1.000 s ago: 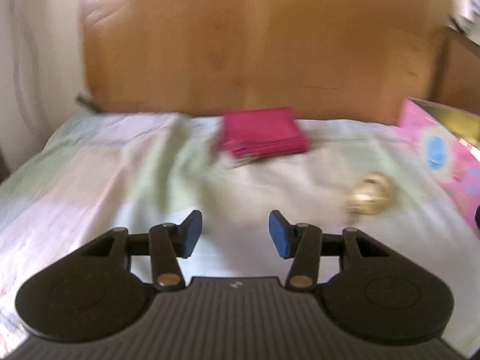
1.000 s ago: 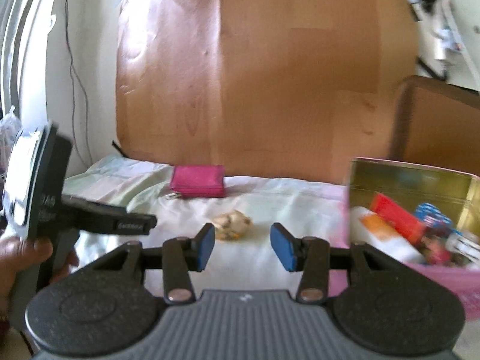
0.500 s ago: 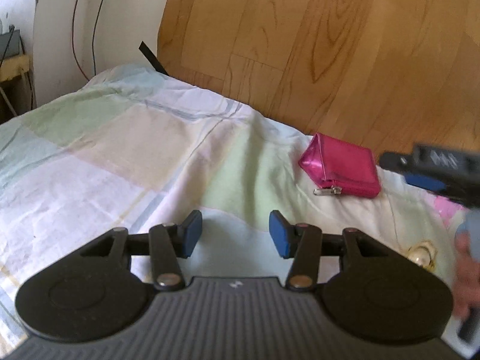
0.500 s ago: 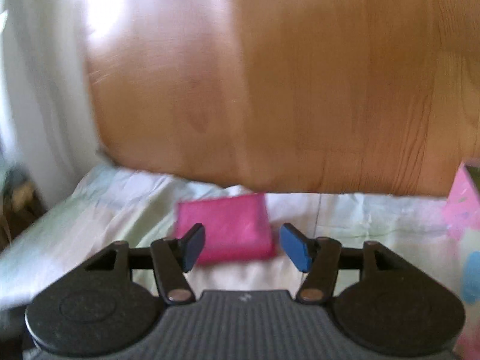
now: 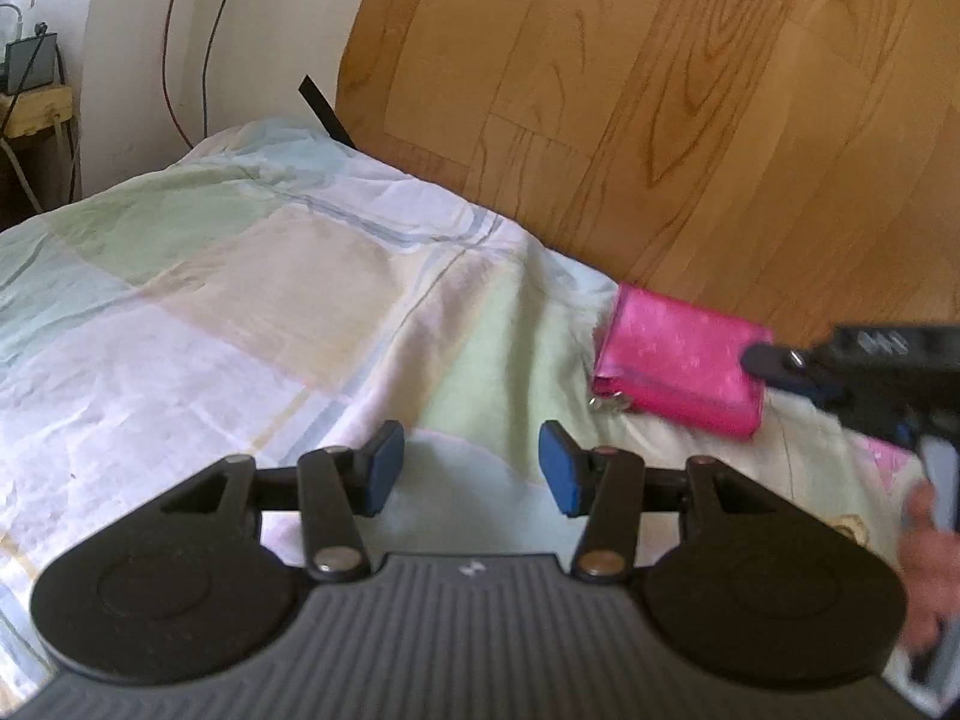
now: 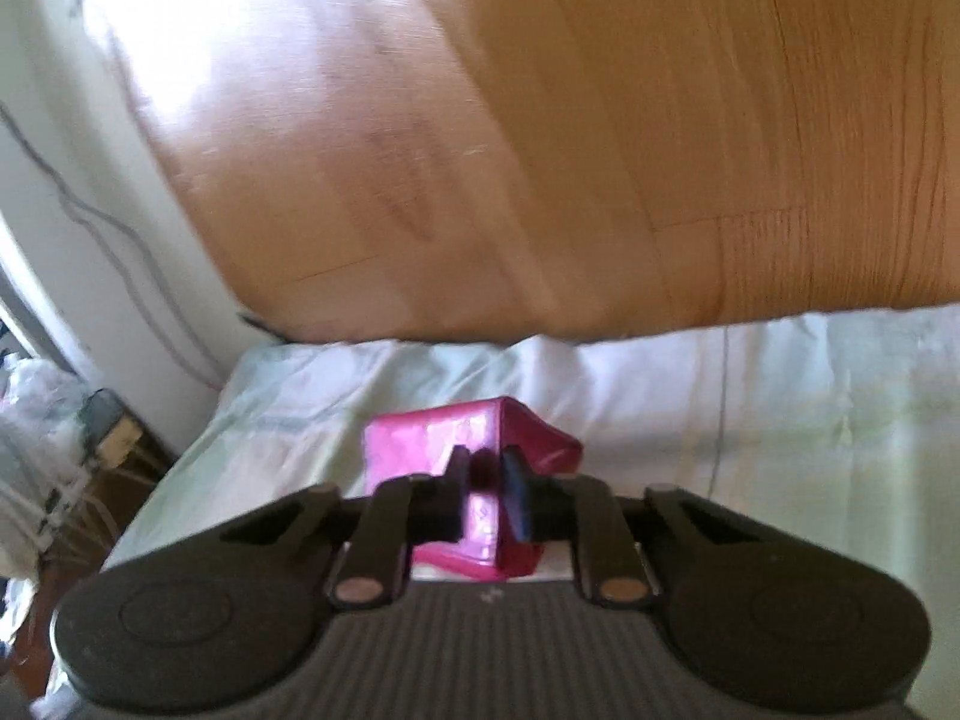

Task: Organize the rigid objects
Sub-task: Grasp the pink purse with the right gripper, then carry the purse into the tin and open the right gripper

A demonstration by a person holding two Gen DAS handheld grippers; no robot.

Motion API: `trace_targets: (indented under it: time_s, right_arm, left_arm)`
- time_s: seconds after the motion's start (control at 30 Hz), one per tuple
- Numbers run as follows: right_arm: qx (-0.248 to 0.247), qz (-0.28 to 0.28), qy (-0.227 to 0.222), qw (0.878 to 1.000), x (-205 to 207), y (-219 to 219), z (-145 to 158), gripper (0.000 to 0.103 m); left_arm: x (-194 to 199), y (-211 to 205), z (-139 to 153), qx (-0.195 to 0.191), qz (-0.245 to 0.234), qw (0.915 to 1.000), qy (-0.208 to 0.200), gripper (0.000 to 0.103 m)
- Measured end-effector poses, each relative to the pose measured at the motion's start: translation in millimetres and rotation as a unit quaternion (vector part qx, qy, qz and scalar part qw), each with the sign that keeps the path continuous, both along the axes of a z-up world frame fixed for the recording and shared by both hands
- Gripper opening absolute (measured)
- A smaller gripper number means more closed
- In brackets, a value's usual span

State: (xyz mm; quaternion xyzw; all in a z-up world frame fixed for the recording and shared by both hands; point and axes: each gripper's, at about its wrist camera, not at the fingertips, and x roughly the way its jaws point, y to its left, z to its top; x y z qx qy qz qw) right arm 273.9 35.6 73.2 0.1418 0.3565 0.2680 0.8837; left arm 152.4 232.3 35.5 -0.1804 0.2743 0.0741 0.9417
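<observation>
The pink wallet (image 6: 432, 450) sits on the bed, close to the wooden headboard (image 6: 600, 150), and my right gripper (image 6: 487, 495) is clenched on it: one finger presses each side of the wallet's near corner, and the glossy pink shows between the two pads. In my right wrist view the wallet looks tilted, with one edge raised toward the headboard, though the picture is blurred and I cannot tell whether it is clear of the sheet. In my left wrist view the same wallet (image 5: 672, 360) lies near the foot of the headboard (image 5: 690, 120), a small metal zipper pull (image 5: 606, 402) poking out at its near left corner, and the dark tip of my right gripper (image 5: 780, 366) reaches in over its right end.

My left gripper (image 5: 471, 476) is released, its blue pads (image 5: 384, 474) spread wide and holding nothing, hovering over the bedsheet (image 5: 210, 330) well to the left of the wallet. The sheet is a pale patchwork of green, cream and white squares, wrinkled. My right hand (image 5: 930, 570) shows at the right edge, and a small gold-coloured object (image 5: 849, 525) peeks out just beside it. Past the bed's far left corner, cables (image 5: 204, 48) hang down the white wall.
</observation>
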Motion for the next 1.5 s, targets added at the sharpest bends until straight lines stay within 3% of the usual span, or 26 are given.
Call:
trace_targets:
  time_s: [0.13, 0.23, 0.37, 0.47, 0.57, 0.7, 0.83, 0.97, 1.07, 1.27, 1.33, 1.4, 1.43, 1.5]
  right_arm:
    - [0.013, 0.022, -0.009, 1.0, -52.4, -14.1, 8.9, 0.006]
    - [0.018, 0.022, -0.011, 1.0, -102.3, -43.0, 7.3, 0.006]
    - [0.029, 0.006, -0.016, 0.999, -180.2, -111.5, 2.9, 0.006]
    - [0.022, -0.054, -0.019, 0.998, -239.2, -181.5, -4.6, 0.006]
    - [0.002, -0.144, -0.023, 0.989, -292.0, -248.7, -18.3, 0.008]
    - [0.023, -0.229, -0.011, 0.973, -336.8, -317.3, -34.5, 0.012]
    - [0.04, -0.233, -0.028, 0.971, -350.4, -338.3, -36.8, 0.015]
    - [0.02, -0.201, -0.06, 0.978, -352.4, -330.6, -32.4, 0.028]
    - [-0.001, -0.181, -0.07, 0.981, -352.3, -326.4, -35.3, 0.028]
    - [-0.007, -0.158, -0.076, 0.985, -359.1, -339.3, -47.0, 0.028]
    - [-0.007, -0.149, -0.077, 0.986, -358.1, -340.3, -49.4, 0.028]
    - [-0.013, -0.145, -0.076, 0.986, -355.5, -337.8, -51.7, 0.021]
    - [-0.023, -0.148, -0.081, 0.985, -355.9, -336.4, -51.2, 0.016]
    - [-0.031, -0.15, -0.087, 0.984, -357.0, -333.1, -50.3, 0.016]
  left_arm:
    - [-5.6, 7.4, 5.0, -0.021, 0.0, 0.9993, -0.033, 0.055]
    - [-10.4, 4.6, 7.9, -0.036, -0.03, 0.9969, -0.063, 0.055]
    - [-15.4, -17.5, 11.0, -0.027, -0.109, 0.9892, -0.094, 0.054]
    - [-21.0, -40.6, 10.9, -0.031, -0.19, 0.9763, -0.099, 0.054]
    - [-30.9, -75.4, 12.7, -0.025, -0.265, 0.96, -0.086, 0.053]
    - [-62.4, -137.2, 25.3, -0.051, -0.372, 0.9235, -0.078, 0.053]
    - [-93.4, -200.5, 30.2, -0.077, -0.47, 0.8771, -0.06, 0.053]
    - [-110.6, -245.1, 26.6, -0.062, -0.528, 0.8462, -0.041, 0.053]
    - [-116.6, -263.7, 18.0, -0.018, -0.538, 0.8419, -0.034, 0.053]
    - [-113.4, -290.3, -2.8, -0.005, -0.548, 0.8366, 0.009, 0.053]
    - [-112.3, -297.2, -7.7, -0.003, -0.552, 0.8339, 0.021, 0.049]
    - [-110.4, -301.4, -11.0, -0.017, -0.56, 0.8282, 0.027, 0.043]
    - [-111.4, -303.9, -9.2, -0.012, -0.558, 0.8293, 0.025, 0.043]
    - [-112.2, -307.8, -4.7, 0.002, -0.556, 0.8309, 0.025, 0.042]
